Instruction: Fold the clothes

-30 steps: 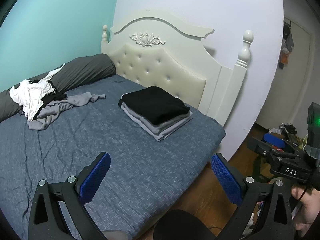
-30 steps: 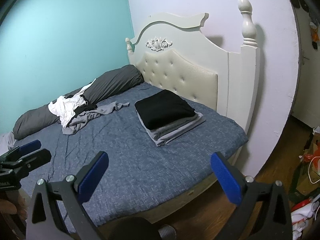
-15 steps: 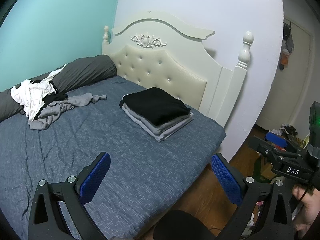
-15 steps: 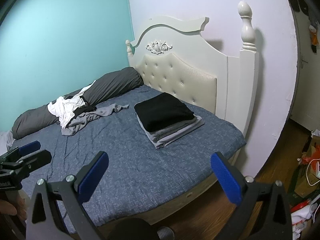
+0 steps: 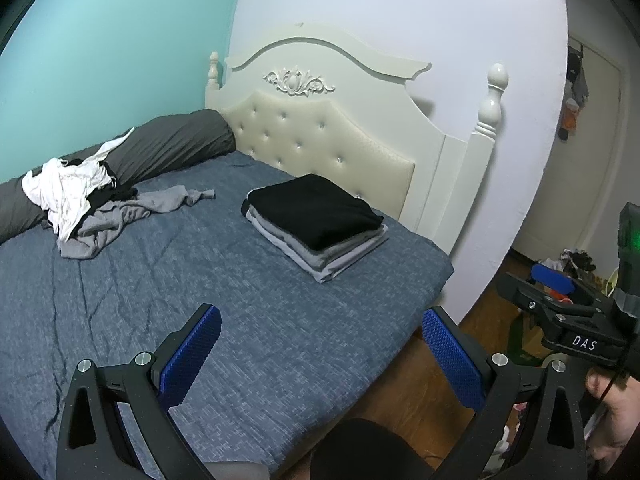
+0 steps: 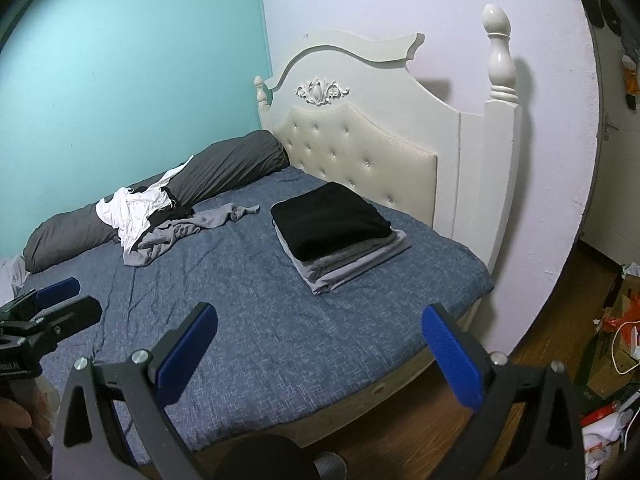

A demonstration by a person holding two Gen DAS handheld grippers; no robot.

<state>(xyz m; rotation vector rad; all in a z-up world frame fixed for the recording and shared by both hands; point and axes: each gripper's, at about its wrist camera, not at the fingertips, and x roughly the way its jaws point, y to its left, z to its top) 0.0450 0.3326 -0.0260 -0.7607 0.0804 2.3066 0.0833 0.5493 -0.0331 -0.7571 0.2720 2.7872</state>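
**At bed's foot corner: both grippers empty, clothes untouched**

Hidden/cut off: left gripper (image 5: 320,344) and right gripper (image 6: 319,338) each show only fingers and blue pads in their own view; bodies run off the bottom edge. In the left wrist view the right gripper shows side-on at the right edge, with part of the hand (image 5: 612,412) holding it cut by the frame. In the right wrist view the left gripper sits low left, mostly cropped. Clutter on the wooden floor (image 6: 560,320) at far right is too small to identify. Black item inside the unfolded pile (image 5: 88,204) is mostly buried; can't tell what garment it is.

Versus 1 s ago: both cameras have drifted slightly, and the bed (image 5: 240,300) sits a bit differently in frame. Jaws keep the same wide spread, nothing between the pads. Clothes haven't moved.

Task items: folded stack (image 5: 316,226) lies on the blue bedspread near the cream headboard (image 5: 328,132), black piece on top, grey layers under it, edges fairly square. Unfolded pile lies well apart, against the dark grey bolster (image 5: 168,148): crumpled white garment over a twisted grey one, one sleeve trailing toward the stack.
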